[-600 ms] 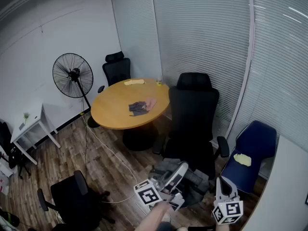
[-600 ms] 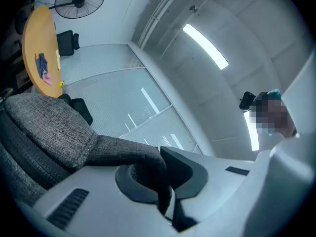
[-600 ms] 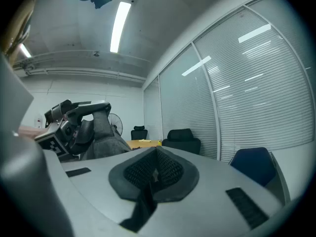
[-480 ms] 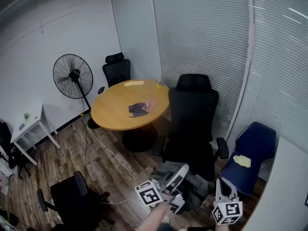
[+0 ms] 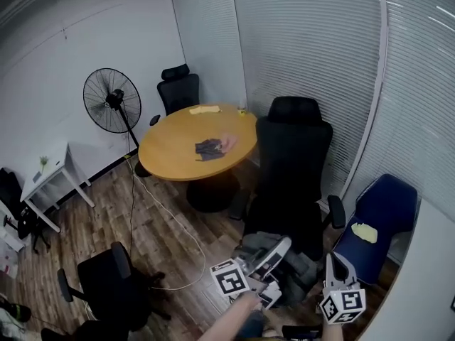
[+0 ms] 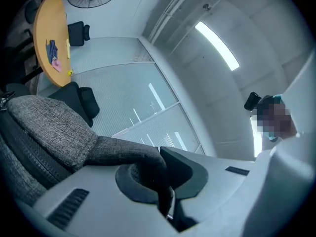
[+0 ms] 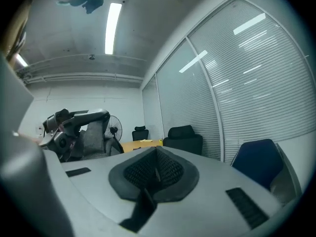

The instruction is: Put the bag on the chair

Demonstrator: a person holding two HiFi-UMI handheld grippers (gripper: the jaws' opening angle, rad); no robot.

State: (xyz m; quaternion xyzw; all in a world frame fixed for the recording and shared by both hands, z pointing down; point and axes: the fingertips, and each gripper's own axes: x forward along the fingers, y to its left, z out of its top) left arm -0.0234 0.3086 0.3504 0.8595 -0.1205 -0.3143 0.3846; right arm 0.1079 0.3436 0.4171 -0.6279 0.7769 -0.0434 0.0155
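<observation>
My left gripper is pinched on the bag by its strap, probably the best hold since it looks soft and saggy, while my right gripper is closed on nothing and the chair is at 12 o'clock.

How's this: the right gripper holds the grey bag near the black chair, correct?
No: the left gripper holds the grey bag near the black chair; the left gripper view shows its fingers shut on the strap.

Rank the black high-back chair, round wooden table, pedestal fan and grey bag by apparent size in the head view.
1. black high-back chair
2. round wooden table
3. pedestal fan and grey bag: about alike. The bag is nearer the camera and partly covered, so I leave them unranked.
</observation>
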